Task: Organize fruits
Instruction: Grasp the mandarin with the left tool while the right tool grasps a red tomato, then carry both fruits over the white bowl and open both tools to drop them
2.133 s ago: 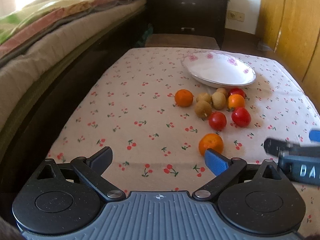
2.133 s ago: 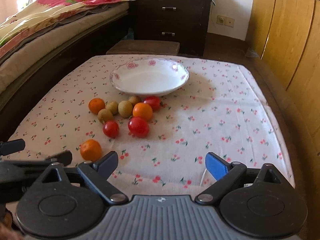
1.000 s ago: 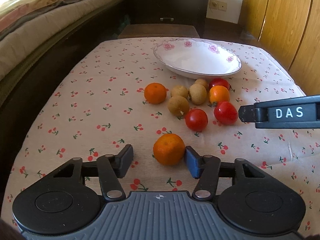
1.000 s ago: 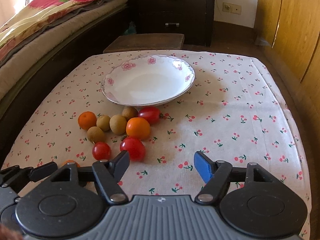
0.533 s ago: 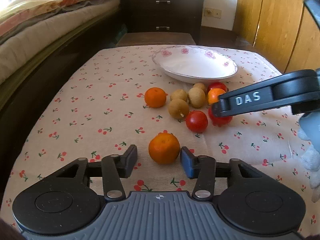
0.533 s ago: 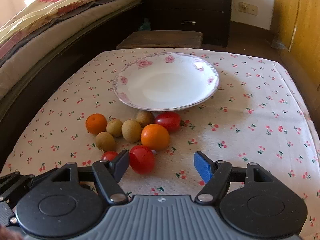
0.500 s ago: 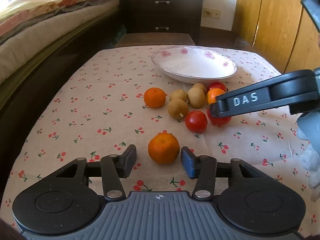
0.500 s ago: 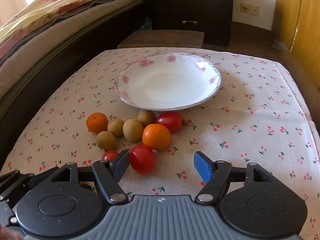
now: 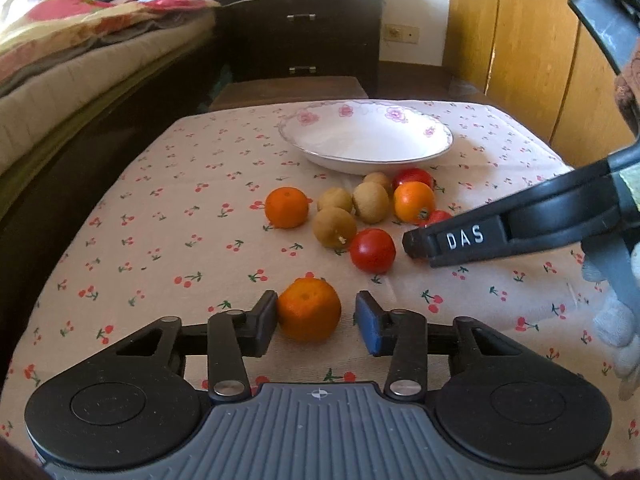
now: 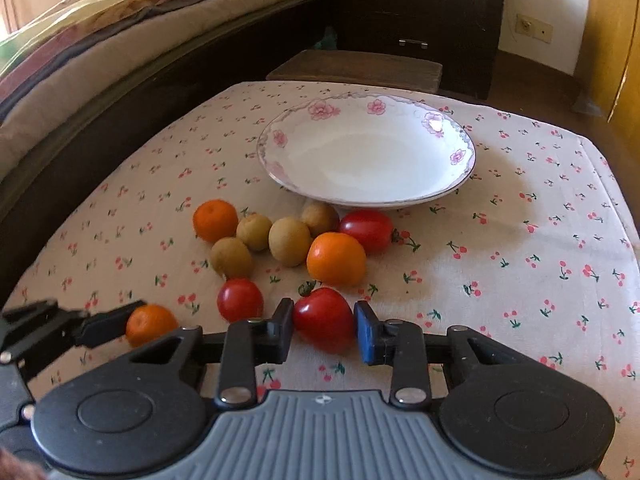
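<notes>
Bed with floral bedding (image 9: 72,40) at left, dark dresser (image 9: 304,32) behind, wooden wardrobe (image 9: 520,40) at right, sunlit.

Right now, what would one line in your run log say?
left claw: closing around orange | right claw: closing around tomato | bowl: no fruit inside | both fruits on tablecloth

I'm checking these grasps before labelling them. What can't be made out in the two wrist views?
- Left wrist view: one tomato is mostly hidden behind the right gripper's fingers.
- Left wrist view: a gap shows beside the mandarin; firm grip unclear.
- Right wrist view: the same mandarin is partly hidden by the left gripper's fingers.
</notes>
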`<state>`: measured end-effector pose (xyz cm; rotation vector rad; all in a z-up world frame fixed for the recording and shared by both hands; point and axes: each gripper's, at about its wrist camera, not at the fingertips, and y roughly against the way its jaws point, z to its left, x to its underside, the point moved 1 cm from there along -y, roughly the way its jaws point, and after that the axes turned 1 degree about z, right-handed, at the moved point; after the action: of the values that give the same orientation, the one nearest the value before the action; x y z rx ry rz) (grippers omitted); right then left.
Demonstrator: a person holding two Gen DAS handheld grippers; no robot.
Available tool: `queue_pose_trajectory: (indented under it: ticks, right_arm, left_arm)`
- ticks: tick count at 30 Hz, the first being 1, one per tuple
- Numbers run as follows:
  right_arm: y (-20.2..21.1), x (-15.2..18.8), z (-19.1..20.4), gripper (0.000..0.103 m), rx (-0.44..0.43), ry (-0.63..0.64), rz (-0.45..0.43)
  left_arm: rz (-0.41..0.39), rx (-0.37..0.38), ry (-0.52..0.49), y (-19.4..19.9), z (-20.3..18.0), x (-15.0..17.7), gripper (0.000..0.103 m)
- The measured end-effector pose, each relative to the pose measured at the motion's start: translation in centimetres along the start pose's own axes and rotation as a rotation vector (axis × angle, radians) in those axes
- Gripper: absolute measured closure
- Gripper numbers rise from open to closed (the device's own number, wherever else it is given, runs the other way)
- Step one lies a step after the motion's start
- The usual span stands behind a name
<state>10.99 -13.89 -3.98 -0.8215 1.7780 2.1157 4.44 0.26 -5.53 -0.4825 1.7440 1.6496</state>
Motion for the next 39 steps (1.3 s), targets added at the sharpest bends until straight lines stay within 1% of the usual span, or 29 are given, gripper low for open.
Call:
queue_pose_trajectory:
  ticks: [3, 4, 8, 13, 15, 18, 21, 25, 31, 35, 39]
  right_arm:
    - [0.4, 0.3, -0.2, 0.070, 0.002, -0.005, 0.006]
    - [0.5, 0.4, -0.4, 0.070, 0.001, -0.011, 0.008]
    - [1.5, 0.7, -1.3, 0.070, -0.005, -0.042, 0.011]
    - [3.0, 0.7, -1.9, 0.070, -0.013, -0.064, -0.007]
    - [3.5, 0.6, -2.1, 0.070, -0.012, -0.069, -0.016]
    - [4.2, 0.0, -2.2, 0.070, -0.010, -0.070, -0.039]
    - [4.6, -1.0, -2.5, 0.070, -0.011, -0.082, -0.060]
    - [4.4, -2.8, -3.2, 0.070, -0.009, -0.106, -0.086]
    - [3.2, -6.2, -4.7, 0.070, 0.005, -0.125, -0.115]
    - [1.7, -7.9, -5.6, 0.070, 0.000, -0.137, -0.110]
    - [-0.1, -8.7, -6.1, 0.070, 0.001, -0.128, -0.092]
  left_arm:
    - [0.001, 0.011, -0.004, 0.1, -0.1, 0.0, 0.061]
    - [0.005, 0.021, 0.006, 0.1, 0.0, 0.0, 0.061]
    - [0.019, 0.016, 0.019, 0.1, 0.0, -0.2, 0.062]
    - [0.036, 0.033, 0.057, 0.4, 0.2, -0.5, 0.062]
    - [0.029, 0.044, 0.076, 0.7, 0.3, -0.9, 0.062]
    - [0.004, 0.045, 0.072, 1.2, 0.1, -1.8, 0.062]
    - [-0.019, 0.050, 0.073, 1.3, 0.0, -3.1, 0.062]
    - [-0.048, 0.059, 0.087, 0.8, 0.2, -5.8, 0.062]
    - [-0.075, 0.053, 0.096, -1.1, 0.5, -9.8, 0.062]
    - [-0.068, 0.053, 0.115, -3.1, 0.8, -11.7, 0.062]
    - [-0.045, 0.055, 0.119, -5.3, 0.9, -12.6, 0.062]
